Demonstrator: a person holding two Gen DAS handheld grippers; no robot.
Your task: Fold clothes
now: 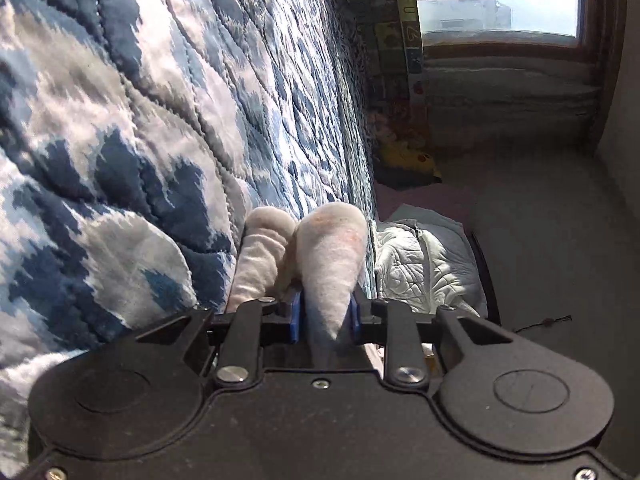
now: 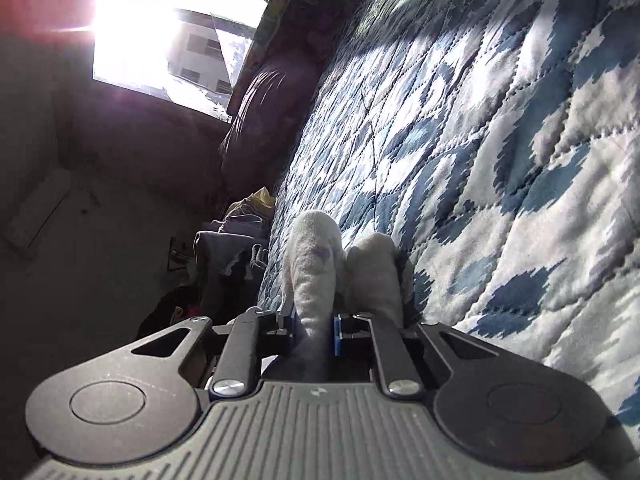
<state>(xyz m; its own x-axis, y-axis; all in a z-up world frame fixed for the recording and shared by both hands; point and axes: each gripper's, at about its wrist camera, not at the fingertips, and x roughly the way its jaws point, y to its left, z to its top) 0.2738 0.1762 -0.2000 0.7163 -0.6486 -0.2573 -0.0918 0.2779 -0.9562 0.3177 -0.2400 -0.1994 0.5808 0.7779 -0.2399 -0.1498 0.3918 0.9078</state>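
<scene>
Left wrist view: left gripper (image 1: 326,314) is clamped on a pale garment (image 1: 332,256) bunched over the blue quilt (image 1: 120,120). Right gripper (image 2: 316,330) pinches pale cloth (image 2: 316,264) too, folds running straight ahead, neither nearer.

We see the left black plastic two-finger gripper (image 1: 326,316): smooth matte body, two round lobes with embossed discs, triangular cut-outs, silver round-head screws on the link bars, and blue plastic finger pads (image 1: 295,314). The right black plastic two-finger gripper (image 2: 316,326) has the same lobes, cut-outs and silver screws, but its centre plate is grey with raised ribs and a small logo, and it has blue finger pads (image 2: 337,334) too. No sleeve, hand or cable is visible to us.
</scene>
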